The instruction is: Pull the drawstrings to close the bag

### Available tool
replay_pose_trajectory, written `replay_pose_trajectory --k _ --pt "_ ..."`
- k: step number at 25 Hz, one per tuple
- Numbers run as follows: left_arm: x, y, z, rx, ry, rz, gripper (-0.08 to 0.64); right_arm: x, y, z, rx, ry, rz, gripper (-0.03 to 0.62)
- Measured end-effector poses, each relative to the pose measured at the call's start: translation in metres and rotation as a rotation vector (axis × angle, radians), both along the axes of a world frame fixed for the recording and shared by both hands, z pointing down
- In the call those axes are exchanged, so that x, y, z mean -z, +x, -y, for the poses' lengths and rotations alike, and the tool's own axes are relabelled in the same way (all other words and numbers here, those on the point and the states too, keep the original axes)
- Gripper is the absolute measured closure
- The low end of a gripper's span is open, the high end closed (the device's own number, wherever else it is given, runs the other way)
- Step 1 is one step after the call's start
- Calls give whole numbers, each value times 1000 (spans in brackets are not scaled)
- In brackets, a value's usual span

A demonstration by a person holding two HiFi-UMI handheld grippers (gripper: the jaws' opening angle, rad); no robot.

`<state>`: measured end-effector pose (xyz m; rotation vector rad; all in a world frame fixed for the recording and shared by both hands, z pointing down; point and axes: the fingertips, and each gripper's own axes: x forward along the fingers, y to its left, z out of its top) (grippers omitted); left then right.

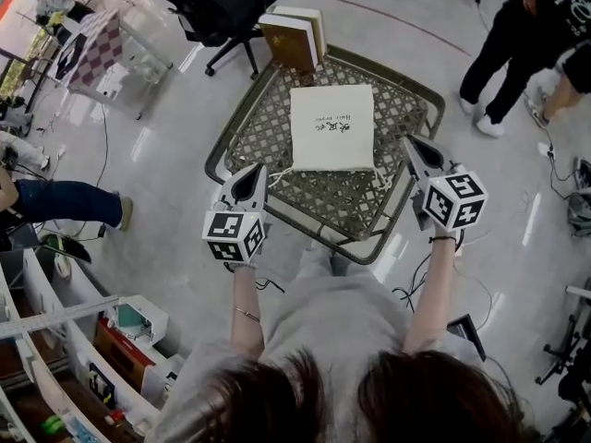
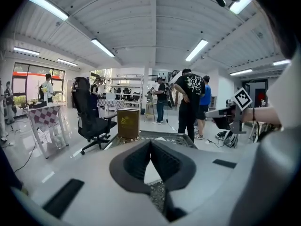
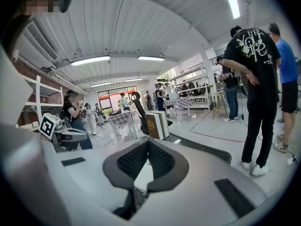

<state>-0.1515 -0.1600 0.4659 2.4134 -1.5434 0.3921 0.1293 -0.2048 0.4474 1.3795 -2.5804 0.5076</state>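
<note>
While both pairs of jaws are pressed together with nothing between them, the left gripper (image 1: 252, 173) hangs just off the near left corner of the white bag (image 1: 332, 127), and the right gripper (image 1: 410, 143) just off its near right corner. Under the bag is a lattice table (image 1: 215, 151), and its drawstrings (image 1: 280, 173) trail from the near edge. Beyond the bag stand two books (image 1: 294, 40), and farther beyond, a black office chair (image 1: 222, 7).

2 books (image 1: 288, 44) upright at lattice table's (image 1: 259, 137) far edge, blk office chair (image 1: 222, 7) beyond, bystander (image 1: 512, 35) at right.
</note>
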Motion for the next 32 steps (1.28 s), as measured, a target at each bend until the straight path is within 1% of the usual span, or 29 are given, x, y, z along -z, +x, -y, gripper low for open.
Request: replay_pose_trajectory --k 6,8,11,14,16,22,25,28,30,32 --pt "-35 -3 16 -86 -80 33 535 -36 1 6 -75 -112 38 571" --pt "-46 -7 22 -113 -105 44 535 -46 -1 7 -99 -138 37 571" --pt "-62 -9 26 -162 -148 57 535 -61 1 7 -167 -183 52 571" --pt "-76 -7 30 -213 -191 49 535 -76 -2 7 -201 -230 91 569" --pt "-85 -4 32 -244 -224 34 535 -86 -5 6 -212 -251 93 569" --pt "-109 -6 36 -297 -287 42 535 -110 -11 -1 -249 -299 66 569" --pt "-118 -3 34 -326 -323 24 535 -120 -11 -4 -263 -316 51 569" --pt "-132 -2 32 -339 -349 33 535 -138 -12 -7 -244 -342 -15 569" --pt "-145 -3 28 -342 -381 49 535 -152 -13 -10 -228 -372 -71 568" --pt "-158 -1 23 -343 -413 68 535 -164 -13 -13 -204 -405 -100 568"
